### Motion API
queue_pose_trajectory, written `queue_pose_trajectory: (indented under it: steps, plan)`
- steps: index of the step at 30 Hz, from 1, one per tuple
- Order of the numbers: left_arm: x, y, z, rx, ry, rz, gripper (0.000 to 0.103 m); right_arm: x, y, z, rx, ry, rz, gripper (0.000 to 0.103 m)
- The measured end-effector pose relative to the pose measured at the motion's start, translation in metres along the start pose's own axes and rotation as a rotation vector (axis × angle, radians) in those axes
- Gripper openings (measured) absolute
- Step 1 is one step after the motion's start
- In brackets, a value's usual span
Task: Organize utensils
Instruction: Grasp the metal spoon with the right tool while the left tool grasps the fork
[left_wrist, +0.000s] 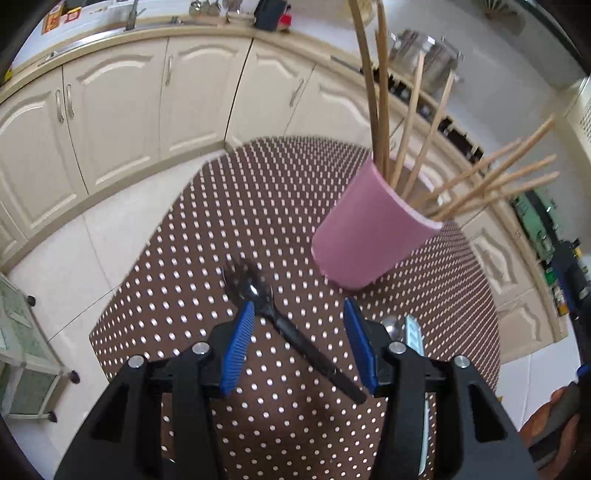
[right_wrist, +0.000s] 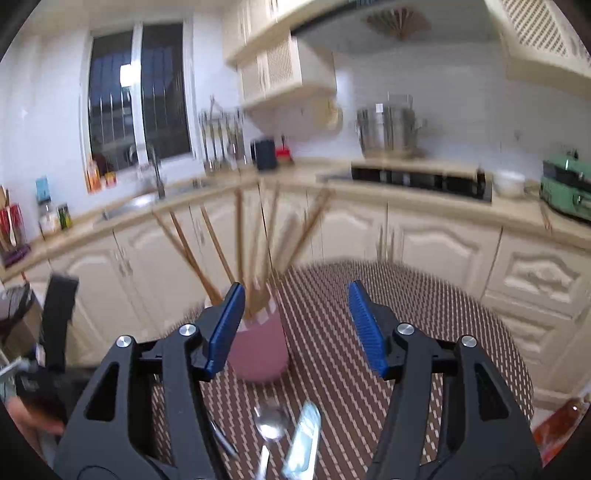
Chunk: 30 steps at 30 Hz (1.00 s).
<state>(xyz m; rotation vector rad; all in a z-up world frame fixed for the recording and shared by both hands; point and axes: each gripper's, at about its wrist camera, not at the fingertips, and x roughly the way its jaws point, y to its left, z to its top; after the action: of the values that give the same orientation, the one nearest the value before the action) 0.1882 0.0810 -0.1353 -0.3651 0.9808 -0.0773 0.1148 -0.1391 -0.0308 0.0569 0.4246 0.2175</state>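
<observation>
Setting: round table (left_wrist: 280, 192) under a brown polka-dot cloth, cream kitchen cabinets behind.
Holder: pink cup (left_wrist: 365, 236) upright on the cloth, wooden chopsticks (left_wrist: 413, 122) fanned out of it; evidently the collecting point for the utensils.
Black utensil: a black slotted spoon (left_wrist: 258, 295) lies flat, toothed head away from the camera, handle running back toward the right pad.
Left gripper (left_wrist: 299, 343): jaws partly open, straddling the black spoon; the left blue pad sits right at the neck but no squeeze shows, so nothing is held. Tilted down, likely lining up a pick.
Right gripper (right_wrist: 295, 325): jaws wide, nothing between the pads; the pink cup shows just past the left pad.
Waiting: a metal spoon (right_wrist: 271, 424) and a pale-handled piece (right_wrist: 304, 439), possibly a knife, lie on the cloth below the right gripper.
Progress: chopsticks stowed; three pieces remain loose.
Risk: thin handle may pivot if pinched off-centre.
</observation>
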Motion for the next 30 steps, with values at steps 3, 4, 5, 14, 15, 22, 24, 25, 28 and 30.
queue_pose_trajectory:
  steps: [3, 4, 5, 14, 15, 22, 24, 25, 28, 30]
  plan:
    - [0.015, -0.004, -0.002, 0.004, 0.053, 0.034, 0.05, 0.021, -0.01, -0.018, -0.006, 0.16, 0.0, 0.058]
    - [0.019, -0.004, -0.001, -0.002, 0.068, 0.041, 0.05, 0.026, -0.012, -0.023, -0.006, 0.201, -0.001, 0.058]
    - [0.024, -0.004, -0.001, -0.007, 0.084, 0.052, 0.05, 0.032, -0.016, -0.029, 0.0, 0.248, 0.004, 0.058]
    - [0.05, -0.005, 0.003, 0.022, 0.115, 0.153, 0.035, 0.057, -0.031, -0.067, 0.052, 0.48, 0.077, 0.058]
    - [0.051, -0.005, 0.002, 0.042, 0.113, 0.168, 0.028, 0.061, -0.031, -0.071, 0.05, 0.506, 0.082, 0.058]
    - [0.05, 0.003, 0.005, 0.058, 0.099, 0.143, 0.015, 0.068, -0.02, -0.084, 0.02, 0.581, 0.094, 0.058]
    - [0.048, 0.007, 0.005, 0.042, 0.091, 0.125, 0.012, 0.067, -0.011, -0.084, 0.014, 0.58, 0.107, 0.058]
    - [0.047, 0.008, 0.004, 0.038, 0.089, 0.116, 0.011, 0.069, -0.006, -0.081, 0.01, 0.579, 0.11, 0.058]
    - [0.042, 0.015, 0.001, 0.033, 0.084, 0.085, 0.008, 0.074, 0.012, -0.082, -0.018, 0.608, 0.135, 0.049]
    - [0.038, 0.018, -0.002, 0.038, 0.081, 0.063, 0.004, 0.08, 0.016, -0.084, -0.028, 0.634, 0.149, 0.037]
